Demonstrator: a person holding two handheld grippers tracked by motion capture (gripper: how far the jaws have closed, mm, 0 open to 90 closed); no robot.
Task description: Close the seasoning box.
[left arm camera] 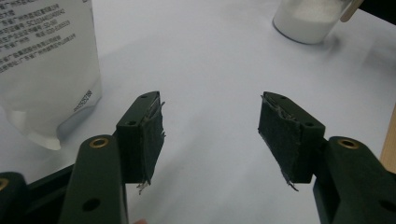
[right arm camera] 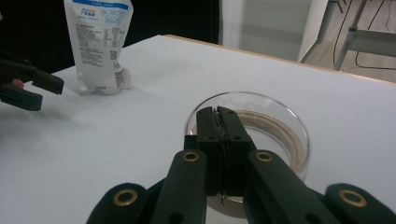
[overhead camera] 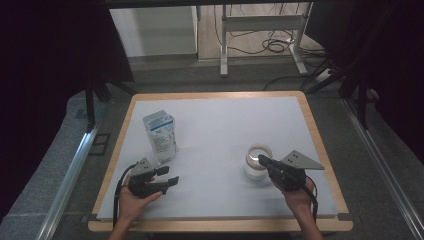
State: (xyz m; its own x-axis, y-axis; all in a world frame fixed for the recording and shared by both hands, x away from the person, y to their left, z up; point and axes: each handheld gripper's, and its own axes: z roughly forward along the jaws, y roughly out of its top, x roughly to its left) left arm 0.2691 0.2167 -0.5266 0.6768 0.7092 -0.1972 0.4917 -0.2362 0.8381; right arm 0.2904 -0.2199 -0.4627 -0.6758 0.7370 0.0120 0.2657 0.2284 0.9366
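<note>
The glass jar (overhead camera: 258, 163) of white powder is the landmark. The right tool (overhead camera: 262, 160) hangs over its rim, jaws pressed together, holding nothing. Well to the jar's left stands the white pouch (overhead camera: 161, 136), with the left tool (overhead camera: 167, 176) just before it, jaws apart and empty. A careless sweep of the right tool could tip the jar and spill powder across the worktop (overhead camera: 220, 125).
</note>
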